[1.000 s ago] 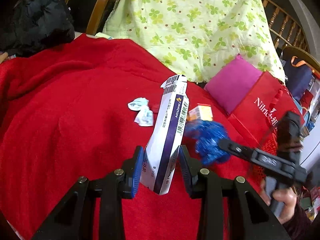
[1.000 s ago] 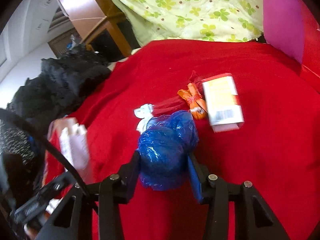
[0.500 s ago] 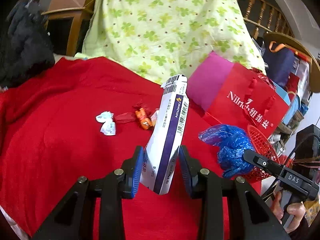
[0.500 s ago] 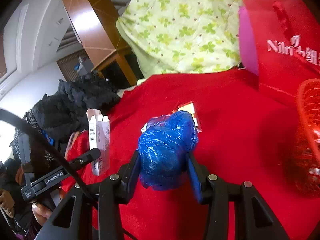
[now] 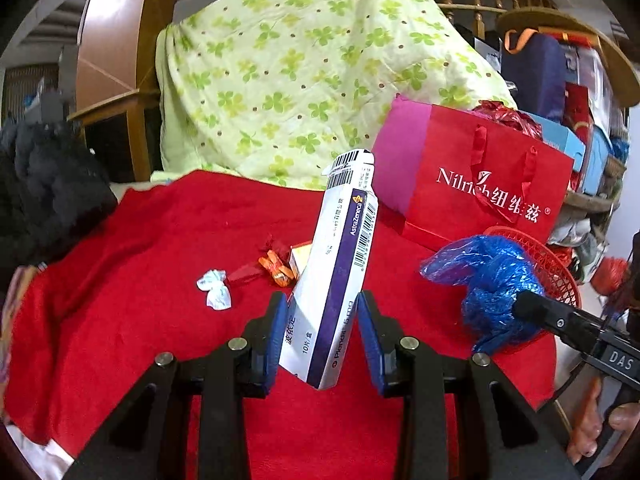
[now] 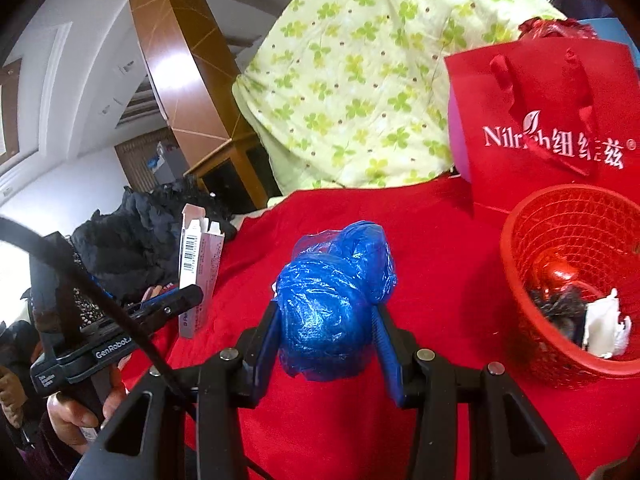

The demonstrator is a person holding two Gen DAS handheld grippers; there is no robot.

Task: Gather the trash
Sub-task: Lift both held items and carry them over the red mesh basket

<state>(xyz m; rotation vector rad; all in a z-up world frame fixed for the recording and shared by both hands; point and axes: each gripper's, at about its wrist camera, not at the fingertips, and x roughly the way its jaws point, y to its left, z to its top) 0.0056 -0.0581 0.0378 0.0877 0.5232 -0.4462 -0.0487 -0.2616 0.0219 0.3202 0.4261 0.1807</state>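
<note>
Gripping a medicine box [image 5: 340, 264] in the left hand-held gripper [image 5: 323, 336] and a blue plastic wad [image 6: 332, 296] in the right hand-held gripper [image 6: 325, 340]; swung from remaining wrappers [image 5: 276, 266] toward red basket [image 6: 576, 280] beside gift bag [image 6: 552, 120].

Soft daylight, fisheye-bent edges — dark corner vignette, glare far left

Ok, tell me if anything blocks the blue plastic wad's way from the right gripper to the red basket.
Nothing visible does. The right gripper holds the blue plastic wad above the red blanket, and the red basket sits just to its right with its mouth open. Only bare blanket lies between them.
</note>
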